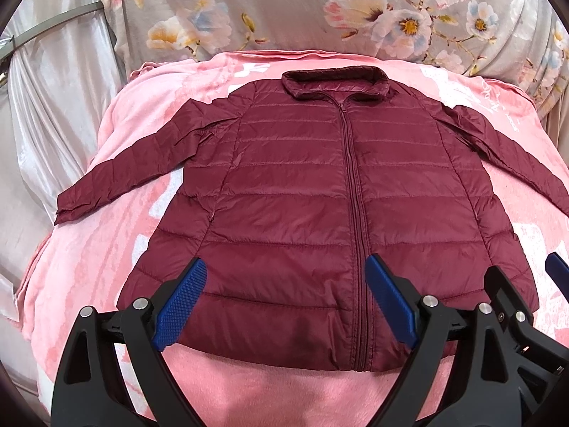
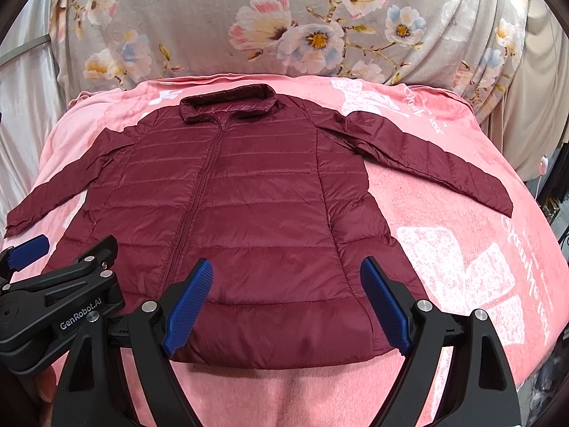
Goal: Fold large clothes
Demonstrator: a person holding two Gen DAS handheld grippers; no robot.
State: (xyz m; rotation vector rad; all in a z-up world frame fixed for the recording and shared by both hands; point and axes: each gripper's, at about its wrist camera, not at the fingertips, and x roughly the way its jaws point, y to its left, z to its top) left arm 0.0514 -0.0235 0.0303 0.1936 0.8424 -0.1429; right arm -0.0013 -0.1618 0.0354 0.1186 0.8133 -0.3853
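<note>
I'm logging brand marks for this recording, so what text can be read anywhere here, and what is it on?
"GenRobot.AI": white letters on the black body of the left gripper, seen in the right wrist view.
White script lettering on the pink fleece blanket: upside down and blurred, not readable.
Dark red quilted puffer jacket: no label or logo visible.
Grey floral bedcover: no text.

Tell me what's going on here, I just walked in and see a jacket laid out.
A person holds the left hand-held gripper and the right hand-held gripper, both open, above the hem of a dark red jacket. The jacket lies flat and zipped on a pink blanket, sleeves spread. No fold has begun.
</note>
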